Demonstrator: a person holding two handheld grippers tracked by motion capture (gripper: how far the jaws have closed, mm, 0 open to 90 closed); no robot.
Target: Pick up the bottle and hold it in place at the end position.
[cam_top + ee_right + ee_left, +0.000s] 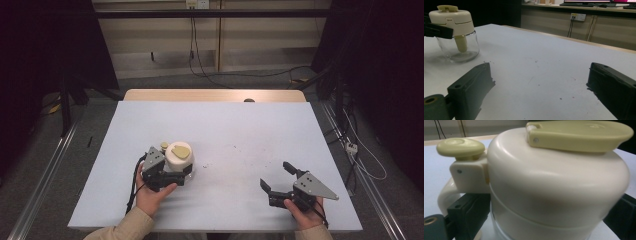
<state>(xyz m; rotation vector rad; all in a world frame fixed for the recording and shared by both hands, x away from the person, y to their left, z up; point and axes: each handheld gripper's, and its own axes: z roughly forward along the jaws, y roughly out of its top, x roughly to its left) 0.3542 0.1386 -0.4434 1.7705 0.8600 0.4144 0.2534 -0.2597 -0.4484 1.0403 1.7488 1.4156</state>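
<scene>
The left gripper [167, 172] clasped the cream-lidded glass jar [178, 159], which stood upright on the near-left of the blue-grey table [240, 130], jaws around its lid. The right gripper [278, 177] rested well apart at near right, jaws spread and empty, with bare table between it and the jar.

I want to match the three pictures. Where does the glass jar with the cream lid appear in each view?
High view: jar left of centre, between the left gripper jaws.
Left gripper view: jar close up, across the middle.
Right gripper view: jar upper left.
Shared landmark: the pale table.
</scene>
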